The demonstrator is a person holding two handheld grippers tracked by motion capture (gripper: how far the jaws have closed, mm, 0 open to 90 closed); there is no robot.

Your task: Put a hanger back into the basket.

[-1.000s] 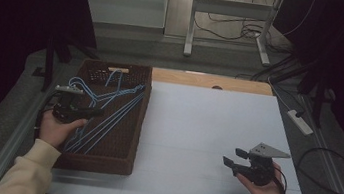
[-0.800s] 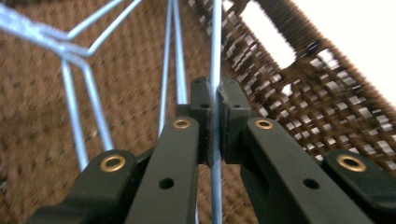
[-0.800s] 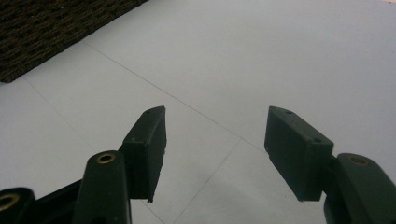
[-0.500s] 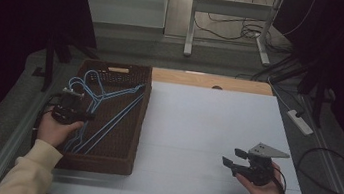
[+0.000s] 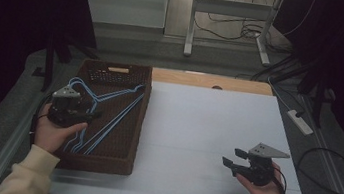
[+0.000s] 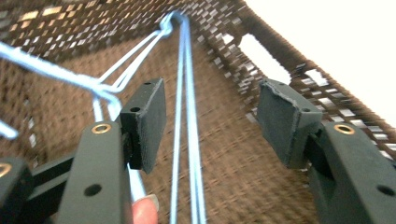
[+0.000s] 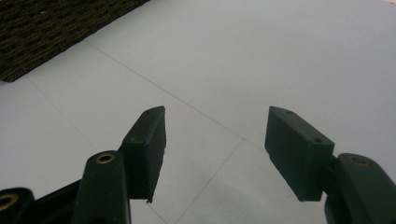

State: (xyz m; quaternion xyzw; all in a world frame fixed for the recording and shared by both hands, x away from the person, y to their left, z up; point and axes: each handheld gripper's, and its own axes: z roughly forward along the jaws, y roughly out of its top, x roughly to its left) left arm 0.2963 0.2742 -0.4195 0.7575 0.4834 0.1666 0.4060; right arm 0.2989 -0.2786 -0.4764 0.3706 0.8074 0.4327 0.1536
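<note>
Several light-blue wire hangers lie in a dark brown woven basket at the table's left. My left gripper hovers over the basket's left side. In the left gripper view its jaws have just been opening, and the gripper stands open. The hanger wires run along the basket floor below the gap, untouched by the pads. My right gripper rests low over the white table at the right. It is open, with nothing between its fingers.
The basket has a handle slot in its wall, and its corner appears in the right gripper view. A wooden strip borders the table's far edge. Cables and a power strip lie on the floor at the right.
The left gripper's jaws have gone from shut to open, and the hangers have settled a little in the basket. The right gripper has not moved.
</note>
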